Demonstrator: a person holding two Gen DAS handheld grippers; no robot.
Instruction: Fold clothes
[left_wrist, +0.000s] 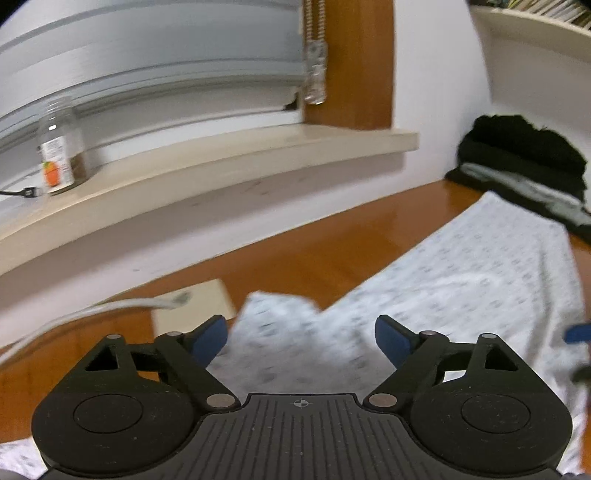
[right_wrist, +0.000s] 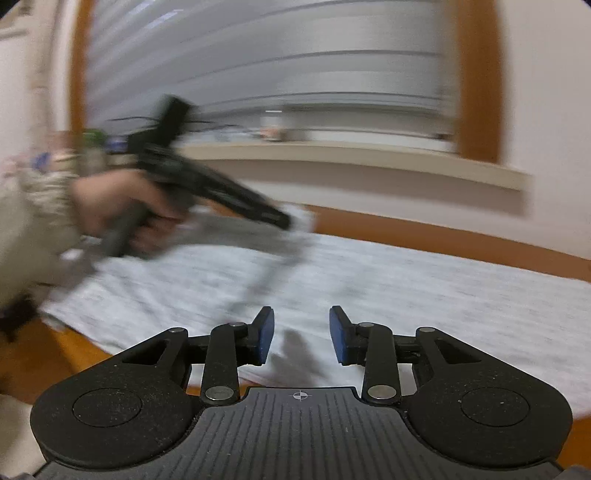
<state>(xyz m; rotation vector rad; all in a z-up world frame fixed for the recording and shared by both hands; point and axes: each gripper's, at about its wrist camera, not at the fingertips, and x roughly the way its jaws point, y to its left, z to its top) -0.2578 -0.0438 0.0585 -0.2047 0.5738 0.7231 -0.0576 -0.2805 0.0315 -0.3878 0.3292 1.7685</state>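
Left gripper (left_wrist: 301, 341) spread wide above patterned white garment (left_wrist: 461, 280), right gripper (right_wrist: 302, 334) partly parted, empty, wooden floor (left_wrist: 295, 254)

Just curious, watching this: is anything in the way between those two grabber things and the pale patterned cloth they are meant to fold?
Nothing visible. The left gripper and right gripper both hang open directly over the cloth.

I count one white patterned cloth (left_wrist: 461, 280), one dark clothes pile (left_wrist: 524, 155). One jar (left_wrist: 59, 151), one cable (left_wrist: 110, 306). My two claws (left_wrist: 301, 338) (right_wrist: 302, 334).
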